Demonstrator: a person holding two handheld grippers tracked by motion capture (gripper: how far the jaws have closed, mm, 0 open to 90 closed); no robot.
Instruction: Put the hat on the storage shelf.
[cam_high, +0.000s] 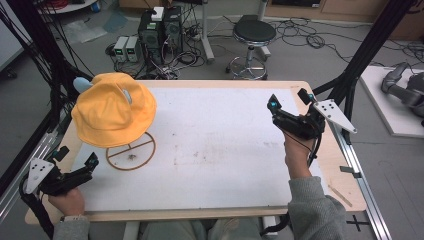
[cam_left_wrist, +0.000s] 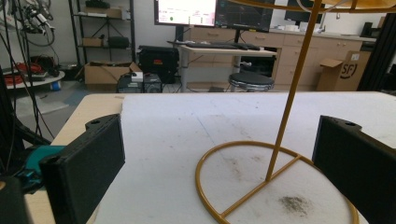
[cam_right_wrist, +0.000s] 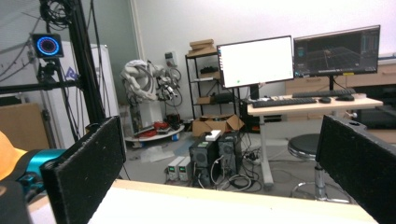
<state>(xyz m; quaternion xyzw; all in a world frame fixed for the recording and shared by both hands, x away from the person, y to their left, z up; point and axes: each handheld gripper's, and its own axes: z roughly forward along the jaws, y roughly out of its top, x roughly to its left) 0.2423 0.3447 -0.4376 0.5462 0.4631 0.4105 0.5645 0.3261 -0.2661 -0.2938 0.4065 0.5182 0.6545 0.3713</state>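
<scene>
Left gripper: lower left of the high view, held low at the near table edge; its jaws stand wide apart with nothing between them, seemingly ready to take hold of something.
Left hand: wrapped round the grip at the bottom left, sleeve just behind it.
Aim of left gripper: in the left gripper view the gold ring base lies in the lower middle of the frame, between the two black jaws but farther off, not touched; the upright rod climbs to the top right of that frame. I judge the tool is lined up on the stand.
Hat stand: left of centre in the high view, just beyond the left gripper, its ring flat on the white mat.
Yellow hat: upper left of the high view, draped over the top of the stand, so it hangs off the table; it sits above and beyond the left gripper, near but apart.
Right gripper: right of the high view, raised over the far right of the table, well apart from the hat; jaws spread and empty.
Right gripper's outlook: in the right gripper view the jaws frame the room past the table, and a sliver of the hat shows at the left edge; it looks idle, waiting.
Stool: top centre of the high view, on the floor past the table.
</scene>
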